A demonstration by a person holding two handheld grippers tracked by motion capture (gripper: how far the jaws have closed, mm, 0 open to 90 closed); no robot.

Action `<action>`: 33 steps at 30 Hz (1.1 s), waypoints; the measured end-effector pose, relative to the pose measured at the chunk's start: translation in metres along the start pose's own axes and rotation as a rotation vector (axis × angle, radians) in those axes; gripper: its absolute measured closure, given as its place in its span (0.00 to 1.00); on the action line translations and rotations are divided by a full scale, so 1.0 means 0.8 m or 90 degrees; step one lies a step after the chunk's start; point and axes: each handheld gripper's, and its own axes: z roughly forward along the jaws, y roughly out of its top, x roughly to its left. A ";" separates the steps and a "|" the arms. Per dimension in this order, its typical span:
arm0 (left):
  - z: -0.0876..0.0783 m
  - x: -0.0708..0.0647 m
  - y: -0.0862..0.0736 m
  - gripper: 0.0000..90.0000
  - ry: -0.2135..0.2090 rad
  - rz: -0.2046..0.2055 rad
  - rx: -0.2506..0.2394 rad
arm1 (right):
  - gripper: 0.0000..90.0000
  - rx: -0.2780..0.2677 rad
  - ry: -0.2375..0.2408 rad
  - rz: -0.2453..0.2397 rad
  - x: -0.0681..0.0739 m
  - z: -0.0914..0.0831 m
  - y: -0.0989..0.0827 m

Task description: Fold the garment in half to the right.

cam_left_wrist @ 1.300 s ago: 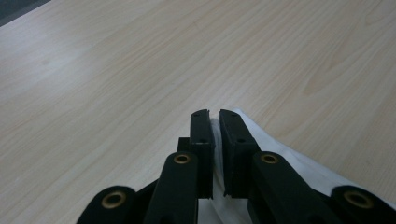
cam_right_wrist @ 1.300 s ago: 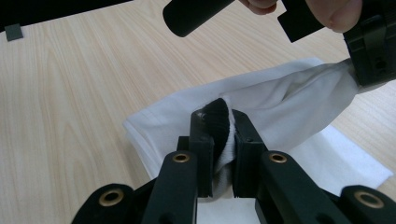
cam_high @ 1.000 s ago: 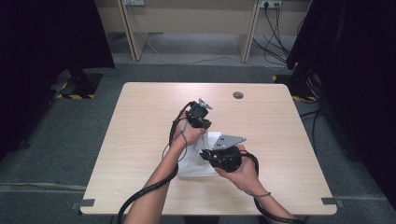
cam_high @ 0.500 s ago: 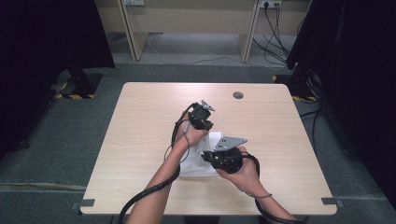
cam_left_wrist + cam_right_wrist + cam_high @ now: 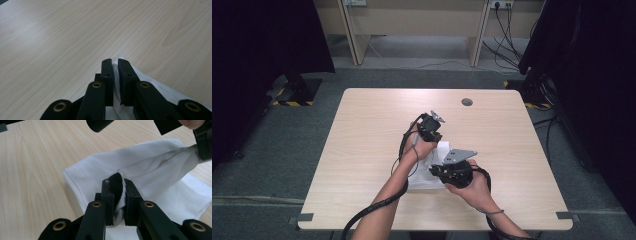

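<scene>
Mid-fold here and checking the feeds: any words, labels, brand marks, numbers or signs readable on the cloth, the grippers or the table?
None can be read.
White cloth: plain, no tag or print showing.
Left gripper and right gripper, both clamped on the cloth: black jaws, brass-coloured rivets, no markings.
Wooden table: bare grain; the small dark round spot near its far edge carries no legible text.
Yellow-black hazard stripes on the floor: pattern only.

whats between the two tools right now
A taut stretch of the white cloth runs from the right tool to the left tool, both shut on it, as the right gripper view shows.
</scene>
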 end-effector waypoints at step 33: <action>0.010 -0.011 0.002 0.92 0.004 0.010 0.003 | 0.91 -0.004 -0.005 0.023 -0.009 -0.010 -0.017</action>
